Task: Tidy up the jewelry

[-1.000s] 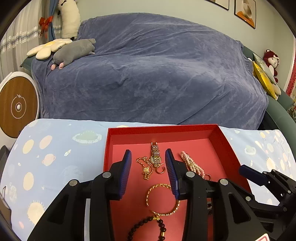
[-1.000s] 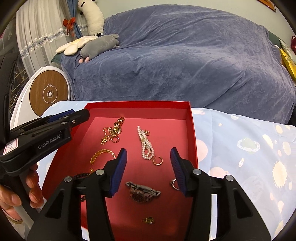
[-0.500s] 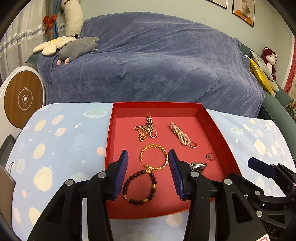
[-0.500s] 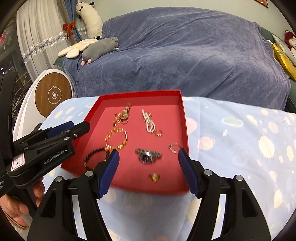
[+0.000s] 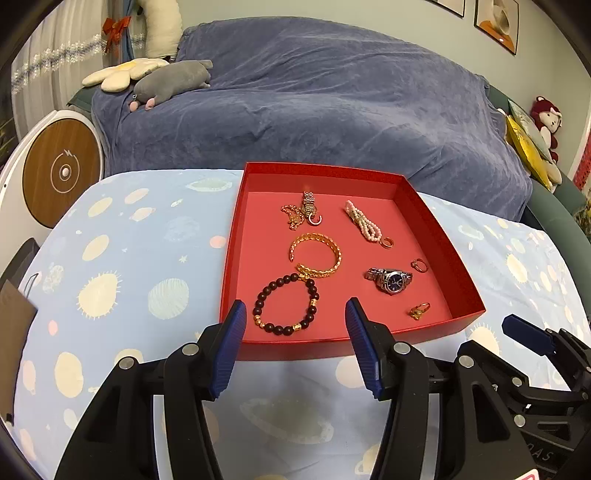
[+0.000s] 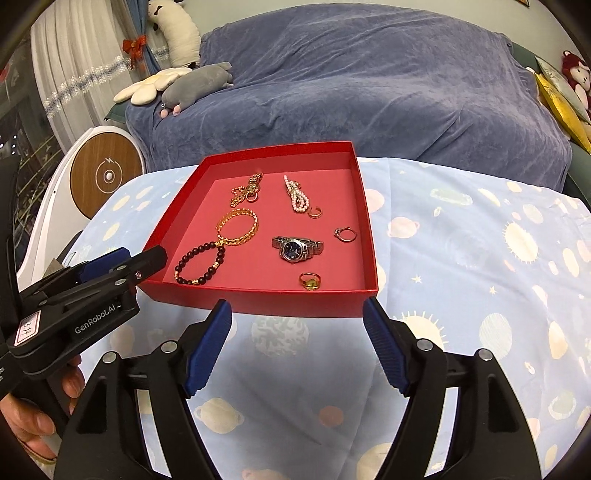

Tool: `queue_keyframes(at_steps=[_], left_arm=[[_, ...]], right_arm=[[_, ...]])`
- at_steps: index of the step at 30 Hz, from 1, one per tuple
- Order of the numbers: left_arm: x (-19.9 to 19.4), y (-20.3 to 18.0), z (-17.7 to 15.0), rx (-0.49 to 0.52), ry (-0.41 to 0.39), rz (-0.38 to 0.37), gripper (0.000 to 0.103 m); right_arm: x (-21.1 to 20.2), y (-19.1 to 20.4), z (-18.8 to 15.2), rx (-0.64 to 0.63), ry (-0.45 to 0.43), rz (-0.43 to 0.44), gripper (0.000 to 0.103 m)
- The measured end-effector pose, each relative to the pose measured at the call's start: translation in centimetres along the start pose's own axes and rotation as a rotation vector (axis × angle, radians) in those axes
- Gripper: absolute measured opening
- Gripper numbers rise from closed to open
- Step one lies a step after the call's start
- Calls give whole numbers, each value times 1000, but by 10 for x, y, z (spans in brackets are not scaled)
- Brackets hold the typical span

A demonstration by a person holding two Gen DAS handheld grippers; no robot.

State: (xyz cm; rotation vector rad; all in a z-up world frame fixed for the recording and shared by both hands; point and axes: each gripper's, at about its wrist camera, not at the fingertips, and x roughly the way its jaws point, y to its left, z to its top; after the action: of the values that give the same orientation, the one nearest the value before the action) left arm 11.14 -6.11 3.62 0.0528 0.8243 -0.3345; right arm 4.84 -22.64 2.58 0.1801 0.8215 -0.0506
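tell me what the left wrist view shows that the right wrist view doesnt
Only the left wrist view: framed pictures on the wall. Only the right wrist view: the hand holding the left tongs. Both share the red tray, dark bead bracelet, gold bangle, watch and blue-covered sofa.

One red tray [image 5: 236, 236] holds three bracelets [image 5: 285, 308], three rings [image 5: 419, 264], one watch [image 5: 390, 279].

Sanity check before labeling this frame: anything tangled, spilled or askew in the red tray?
Mostly tidy. One oddity: the gold bangle overlaps the dark bead bracelet where they meet, so they may snag. All pieces sit inside the red tray, and nothing has spilled onto the cloth.
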Motion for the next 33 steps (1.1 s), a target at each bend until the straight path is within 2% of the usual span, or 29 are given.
queue_keyframes(at_steps=[1, 4, 12, 19, 27, 33], left_arm=[[-1, -1, -1, 8, -4, 6, 54], [-4, -5, -4, 30, -23, 34, 65], [3, -8, -14, 51, 13, 31, 67], [8, -14, -21, 71, 37, 27, 71], [14, -13, -34, 90, 70, 33, 76], [14, -11, -37, 55, 88, 31, 76]], right_arm=[[-1, 2, -1, -8, -3, -2, 75], [-3, 7, -3, -45, -24, -20, 79], [-6, 6, -10, -83, -57, -65, 92], [1, -5, -17, -54, -27, -78, 93], [5, -3, -26, -94, -7, -111, 95], [3, -4, -27, -68, -9, -120, 95]])
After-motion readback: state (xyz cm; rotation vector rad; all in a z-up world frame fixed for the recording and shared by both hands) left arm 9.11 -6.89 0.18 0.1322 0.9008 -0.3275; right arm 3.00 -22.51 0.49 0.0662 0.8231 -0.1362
